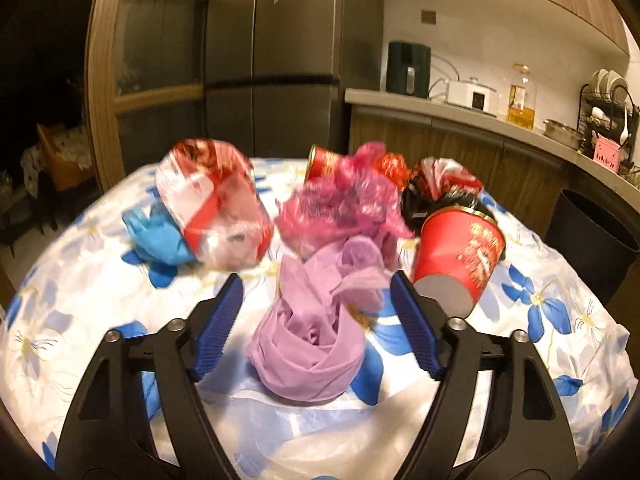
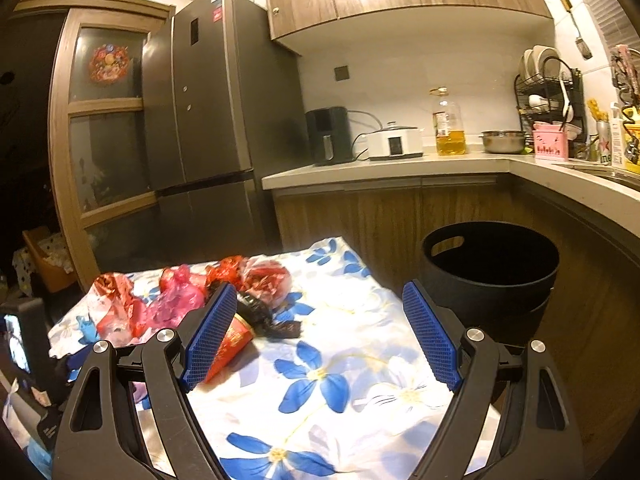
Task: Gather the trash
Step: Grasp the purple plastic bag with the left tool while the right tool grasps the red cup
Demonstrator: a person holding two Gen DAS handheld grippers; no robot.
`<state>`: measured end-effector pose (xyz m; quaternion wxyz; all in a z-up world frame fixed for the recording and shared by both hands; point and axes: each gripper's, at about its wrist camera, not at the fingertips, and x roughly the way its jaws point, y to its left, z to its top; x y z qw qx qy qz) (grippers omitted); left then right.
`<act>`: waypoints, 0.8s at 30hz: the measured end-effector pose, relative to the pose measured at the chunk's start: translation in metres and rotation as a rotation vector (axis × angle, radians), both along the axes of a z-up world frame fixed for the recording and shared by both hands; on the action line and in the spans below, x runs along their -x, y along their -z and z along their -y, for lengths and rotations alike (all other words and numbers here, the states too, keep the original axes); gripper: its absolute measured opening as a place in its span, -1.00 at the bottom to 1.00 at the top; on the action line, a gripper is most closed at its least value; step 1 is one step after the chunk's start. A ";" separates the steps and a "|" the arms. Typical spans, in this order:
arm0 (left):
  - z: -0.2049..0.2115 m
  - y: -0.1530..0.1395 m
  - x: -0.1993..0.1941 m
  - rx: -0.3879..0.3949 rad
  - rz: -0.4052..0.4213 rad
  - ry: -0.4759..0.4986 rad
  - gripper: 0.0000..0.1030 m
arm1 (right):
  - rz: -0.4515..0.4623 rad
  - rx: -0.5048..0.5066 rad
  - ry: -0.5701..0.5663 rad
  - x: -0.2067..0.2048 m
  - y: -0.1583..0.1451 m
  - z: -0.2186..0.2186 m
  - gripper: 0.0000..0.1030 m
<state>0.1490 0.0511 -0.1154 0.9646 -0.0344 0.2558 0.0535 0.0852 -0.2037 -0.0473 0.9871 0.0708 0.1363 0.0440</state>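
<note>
Item one: my left gripper stood wide open, its blue pads either side of a crumpled lilac bag that sat on the floral tablecloth; I saw clear gaps between pads and bag, so nothing was gripped. Item two: beyond the lilac bag lay a pink plastic bag, touching it at the far side. Item three: to the left, a clear wrapper with red print, resting partly over a blue glove. Item four: to the right, a red paper cup lying tilted with its grey base toward the camera, just beside the right-hand pad. Item five: behind that cup, a black and red wrapper; a second red cup showed at the far edge, partly hidden by the pink bag. Item six: my right gripper was likewise spread wide and held nothing, hovering over a bare stretch of the cloth near the table's right side. In that view the trash pile lay off to the left, behind the left pad. Item seven: a black bin stood on the floor just beside the table's right edge, in front of the wooden counter cabinets. Item eight: a grey refrigerator rose behind the table.
</note>
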 end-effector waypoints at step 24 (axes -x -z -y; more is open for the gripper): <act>-0.038 -0.019 0.025 0.069 0.095 -0.024 -0.92 | -0.184 -0.042 -0.104 -0.077 0.061 -0.097 0.71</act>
